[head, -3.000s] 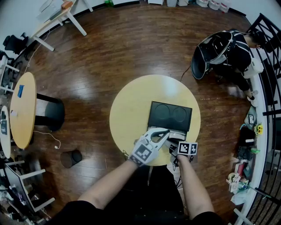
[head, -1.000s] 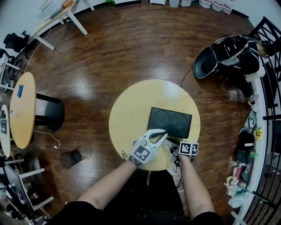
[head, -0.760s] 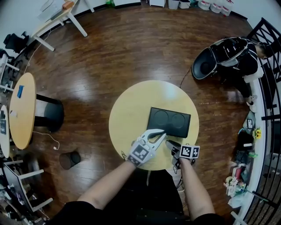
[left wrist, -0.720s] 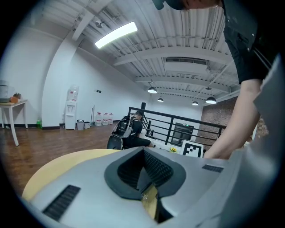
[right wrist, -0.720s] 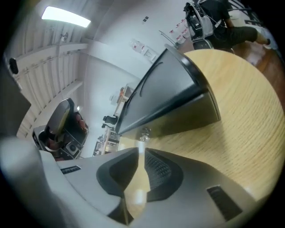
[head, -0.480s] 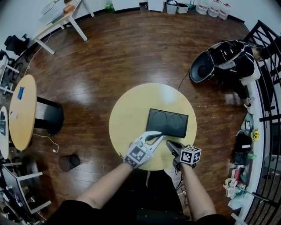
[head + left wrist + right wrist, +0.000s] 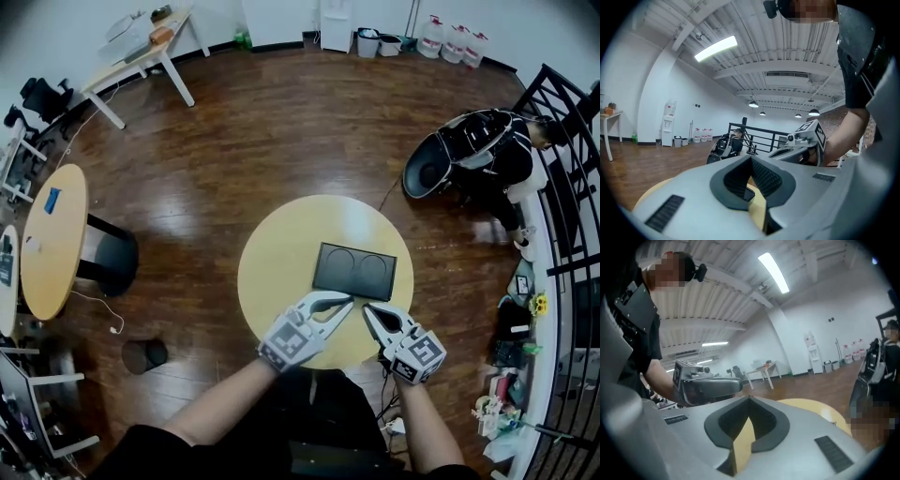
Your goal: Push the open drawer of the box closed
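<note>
The black box sits right of centre on the round yellow table, a plain rectangle with its drawer in and 2 round hollows in its top. Just beside the box's near edge, the left gripper and right gripper each have jaws closed tip to tip, gripping nothing. Well beyond the box's far right corner, a person in black crouches.

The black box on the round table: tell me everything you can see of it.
The box is a flat, dark, matte rectangle with two round recesses side by side in its top. It lies on the yellow round table, a long side toward the person. No drawer sticks out, so it looks closed. The left gripper has its tip near that side; contact cannot be told.
</note>
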